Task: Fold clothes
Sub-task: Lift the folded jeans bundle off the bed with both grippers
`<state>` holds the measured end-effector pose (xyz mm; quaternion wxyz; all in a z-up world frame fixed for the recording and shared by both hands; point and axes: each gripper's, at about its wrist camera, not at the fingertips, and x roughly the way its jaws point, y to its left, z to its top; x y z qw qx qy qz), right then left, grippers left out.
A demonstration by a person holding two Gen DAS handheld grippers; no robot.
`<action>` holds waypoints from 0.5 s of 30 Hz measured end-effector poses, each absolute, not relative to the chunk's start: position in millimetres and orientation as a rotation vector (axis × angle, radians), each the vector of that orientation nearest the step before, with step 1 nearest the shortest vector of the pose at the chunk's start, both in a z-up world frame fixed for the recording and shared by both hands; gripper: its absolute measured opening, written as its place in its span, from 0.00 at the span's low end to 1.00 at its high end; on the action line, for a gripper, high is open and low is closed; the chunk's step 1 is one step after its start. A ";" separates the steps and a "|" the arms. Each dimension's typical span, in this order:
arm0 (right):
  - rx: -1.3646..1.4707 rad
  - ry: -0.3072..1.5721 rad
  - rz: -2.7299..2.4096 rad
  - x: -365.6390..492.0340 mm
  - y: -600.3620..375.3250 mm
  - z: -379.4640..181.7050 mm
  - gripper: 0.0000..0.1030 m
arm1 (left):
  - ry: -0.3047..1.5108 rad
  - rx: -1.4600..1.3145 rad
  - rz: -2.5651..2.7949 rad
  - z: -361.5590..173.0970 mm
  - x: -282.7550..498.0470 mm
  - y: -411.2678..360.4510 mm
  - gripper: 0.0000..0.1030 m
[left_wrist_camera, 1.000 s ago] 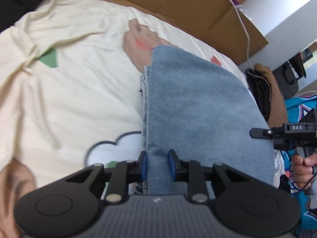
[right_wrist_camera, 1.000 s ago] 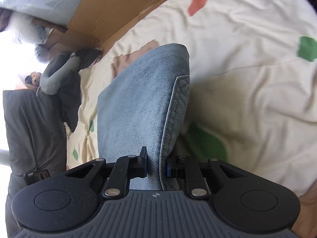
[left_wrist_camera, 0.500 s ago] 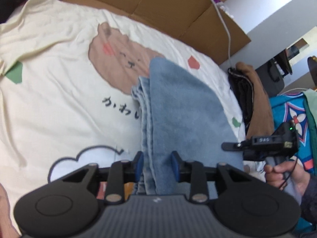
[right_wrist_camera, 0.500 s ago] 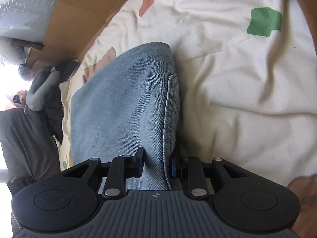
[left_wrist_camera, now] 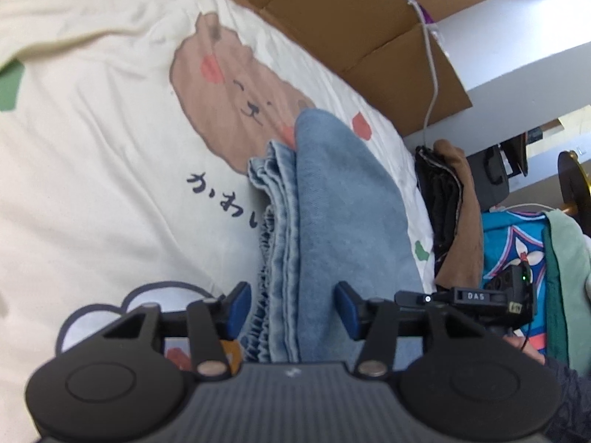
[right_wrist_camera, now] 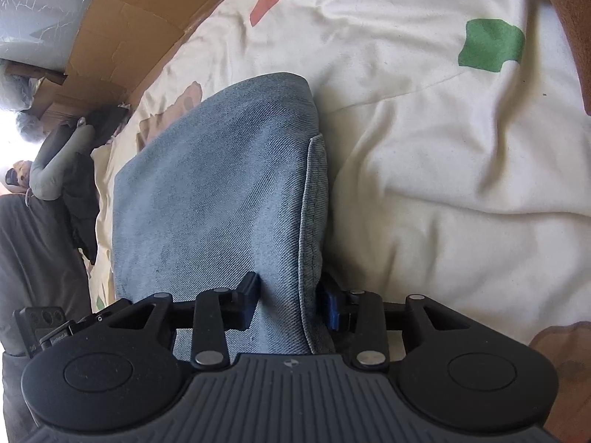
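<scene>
The folded jeans lie on the printed cream bedspread, still between the spread blue fingers of the left gripper. The right gripper has likewise been letting go; its fingers stand just off the denim. Both have just been opening. A finger could snag the stacked hems at the left edge and spill the fold. The bundle's long axis runs near to far.

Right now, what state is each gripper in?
Left gripper: open, jaws just widened, pads clear of the folded blue denim jeans between them.
Right gripper: opening too; pads look barely off the jeans.
</scene>
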<state>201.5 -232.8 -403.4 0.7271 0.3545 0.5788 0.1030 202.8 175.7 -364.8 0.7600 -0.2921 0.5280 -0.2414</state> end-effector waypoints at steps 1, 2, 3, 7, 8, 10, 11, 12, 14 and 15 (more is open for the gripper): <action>0.788 1.279 0.224 201.8 -232.8 -403.8 0.39 | 1.174 -0.640 -0.538 -368.6 206.6 174.4 0.61; 0.792 1.281 0.224 202.2 -232.9 -404.1 0.40 | 1.199 -0.649 -0.552 -372.7 210.5 173.5 0.61; 0.794 1.283 0.224 202.7 -233.0 -404.3 0.40 | 1.222 -0.663 -0.566 -377.0 214.3 172.8 0.62; 0.800 1.281 0.230 203.6 -232.3 -405.3 0.40 | 1.292 -0.742 -0.618 -394.5 227.2 170.4 0.65; 0.801 1.276 0.233 203.5 -231.8 -405.5 0.41 | 1.309 -0.765 -0.631 -399.1 230.4 169.4 0.67; 0.799 1.266 0.237 203.2 -230.2 -405.6 0.40 | 1.331 -0.800 -0.646 -405.9 236.9 166.4 0.68; 0.792 1.259 0.239 203.4 -228.9 -405.0 0.40 | 1.337 -0.812 -0.653 -408.3 239.9 164.4 0.68; 0.787 1.256 0.241 204.1 -227.7 -404.1 0.40 | 1.339 -0.815 -0.660 -409.3 242.5 161.8 0.68; 0.782 1.250 0.241 205.9 -225.8 -402.3 0.40 | 1.347 -0.809 -0.673 -410.0 247.1 156.8 0.68; 0.783 1.246 0.243 205.7 -225.6 -401.9 0.40 | 1.356 -0.804 -0.679 -410.0 249.4 155.0 0.68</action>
